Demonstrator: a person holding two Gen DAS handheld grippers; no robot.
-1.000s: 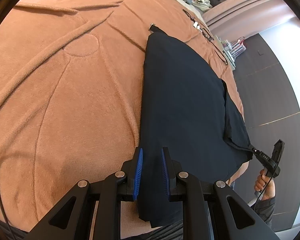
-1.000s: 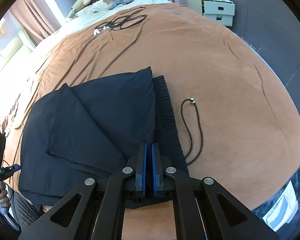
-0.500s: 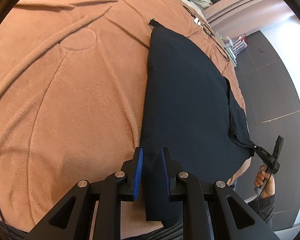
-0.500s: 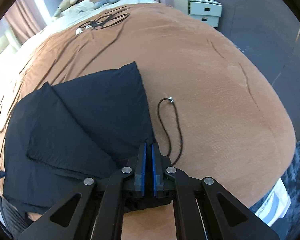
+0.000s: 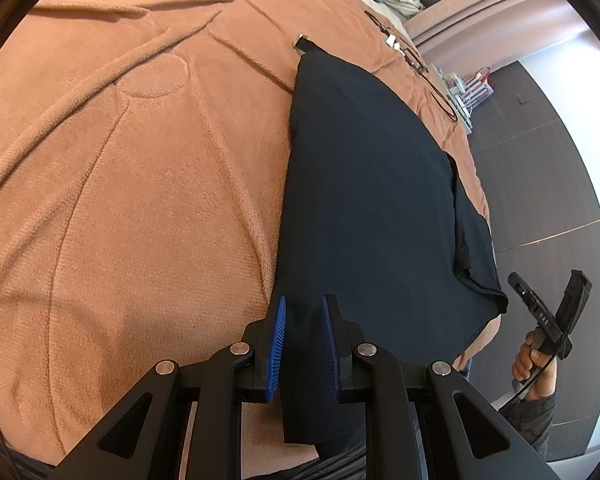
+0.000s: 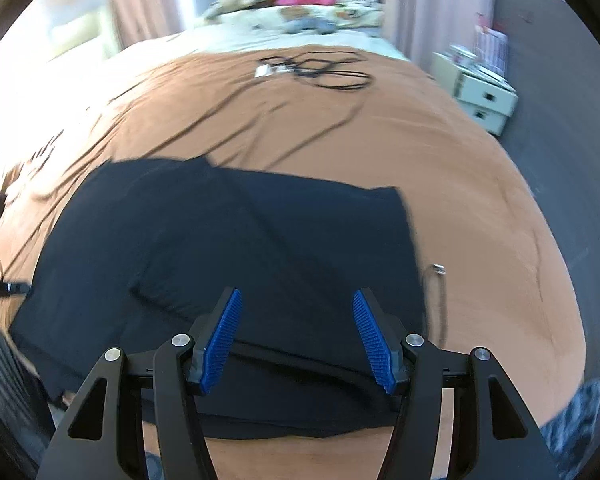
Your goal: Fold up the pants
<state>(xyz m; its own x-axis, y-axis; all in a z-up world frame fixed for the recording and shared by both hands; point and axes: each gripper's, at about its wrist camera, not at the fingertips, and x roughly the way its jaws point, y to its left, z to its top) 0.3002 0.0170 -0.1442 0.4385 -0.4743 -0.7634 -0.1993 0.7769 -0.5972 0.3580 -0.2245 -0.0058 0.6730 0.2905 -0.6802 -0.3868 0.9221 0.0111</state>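
Pants (image 6: 236, 264) smooth, dark; left tongs (image 5: 303, 338) pinching hem, right tongs (image 6: 296, 340) (just opened) empty.

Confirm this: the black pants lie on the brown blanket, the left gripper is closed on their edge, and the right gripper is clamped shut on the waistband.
Not quite. The right gripper is open, holding nothing, above the black pants, as the right wrist view shows. The pants do lie on the brown blanket, with the left gripper closed on their edge.

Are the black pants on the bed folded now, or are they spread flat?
Folded, at least once. In the right wrist view, the black pants lie on the brown blanket with one layer over another, its edges crossing the layer below.
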